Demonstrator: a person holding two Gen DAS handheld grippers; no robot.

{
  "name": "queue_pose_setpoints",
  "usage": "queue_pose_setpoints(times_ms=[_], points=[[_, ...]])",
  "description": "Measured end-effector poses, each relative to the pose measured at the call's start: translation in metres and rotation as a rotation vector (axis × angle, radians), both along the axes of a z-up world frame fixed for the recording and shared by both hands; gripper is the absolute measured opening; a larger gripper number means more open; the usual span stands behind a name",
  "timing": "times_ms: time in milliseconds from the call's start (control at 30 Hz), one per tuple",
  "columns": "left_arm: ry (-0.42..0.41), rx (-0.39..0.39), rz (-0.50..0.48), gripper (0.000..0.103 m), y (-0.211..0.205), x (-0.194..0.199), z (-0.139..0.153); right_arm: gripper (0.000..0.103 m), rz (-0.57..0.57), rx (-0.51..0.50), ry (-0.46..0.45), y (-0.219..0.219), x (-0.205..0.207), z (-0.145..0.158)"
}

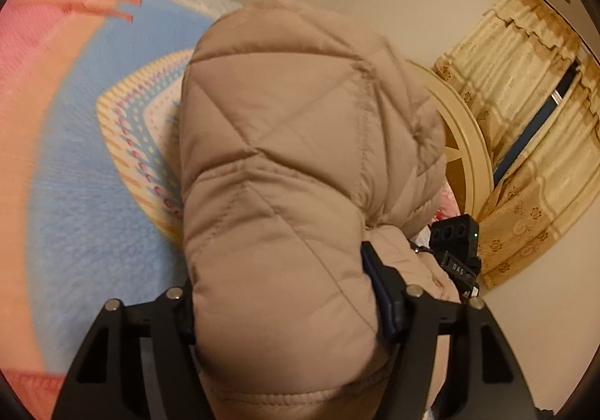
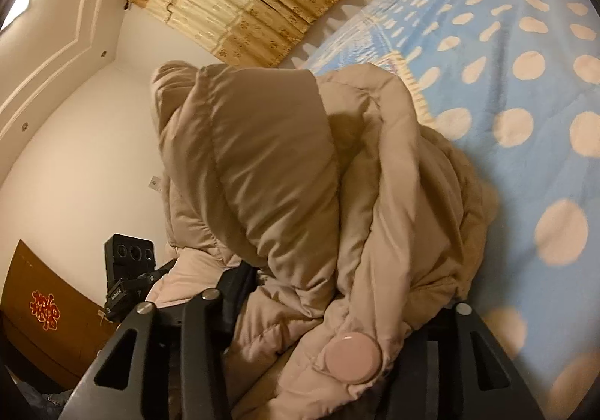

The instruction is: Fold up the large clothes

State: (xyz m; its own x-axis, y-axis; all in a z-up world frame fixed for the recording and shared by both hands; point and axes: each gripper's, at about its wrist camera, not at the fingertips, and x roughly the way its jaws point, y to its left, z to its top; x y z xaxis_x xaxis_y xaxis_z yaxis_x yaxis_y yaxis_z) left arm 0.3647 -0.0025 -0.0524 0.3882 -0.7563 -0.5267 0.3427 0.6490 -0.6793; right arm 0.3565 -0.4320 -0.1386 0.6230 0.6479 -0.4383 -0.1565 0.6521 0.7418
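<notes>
Beige quilted puffer coat [image 1: 285, 172] bunched up over the bed's blue fleece blanket [image 1: 86, 225], lifted off it. Left tool [image 1: 288, 311] pinching a thick padded fold of it, fabric bulging between both fingers. Right tool [image 2: 318, 326] clamped on another wad, pink button [image 2: 352, 358] right by the jaws. Gold curtains [image 2: 240, 0] behind, wooden door [image 2: 48, 311] off to the side.

Each camera sits just behind its own claw, angled slightly downward and pressed very close to the beige quilted coat [image 1: 292, 165] filling its centre. Both views share that coat, the blue blanket [image 2: 498, 56] and gold curtains [image 2: 243, 3] around 12 o'clock.
</notes>
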Motion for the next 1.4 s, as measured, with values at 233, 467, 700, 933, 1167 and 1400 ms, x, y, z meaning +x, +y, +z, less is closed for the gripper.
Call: queue_pose_setpoints(times_ms=[233, 467, 700, 933, 1167, 1400], points=[[-0.089, 0.060, 0.061, 0.068, 0.033, -0.045, 0.030, 0.044, 0.087, 0.038, -0.040, 0.054, -0.032, 0.018], [-0.111, 0.075, 0.197, 0.068, 0.102, -0.087, 0.039, 0.043, 0.241, 0.065, -0.061, 0.144, -0.047, 0.030], [-0.114, 0.120, 0.378, 0.068, 0.155, -0.127, 0.044, 0.043, 0.408, 0.084, -0.066, 0.245, -0.047, 0.040], [-0.104, 0.167, 0.524, 0.068, 0.193, -0.155, 0.044, 0.043, 0.556, 0.100, -0.050, 0.339, -0.050, 0.038], [-0.104, 0.207, 0.619, 0.069, 0.213, -0.173, 0.045, 0.043, 0.665, 0.126, -0.026, 0.419, -0.050, 0.033], [-0.069, 0.226, 0.669, 0.069, 0.230, -0.181, 0.031, 0.043, 0.720, 0.123, -0.001, 0.454, -0.042, 0.024]])
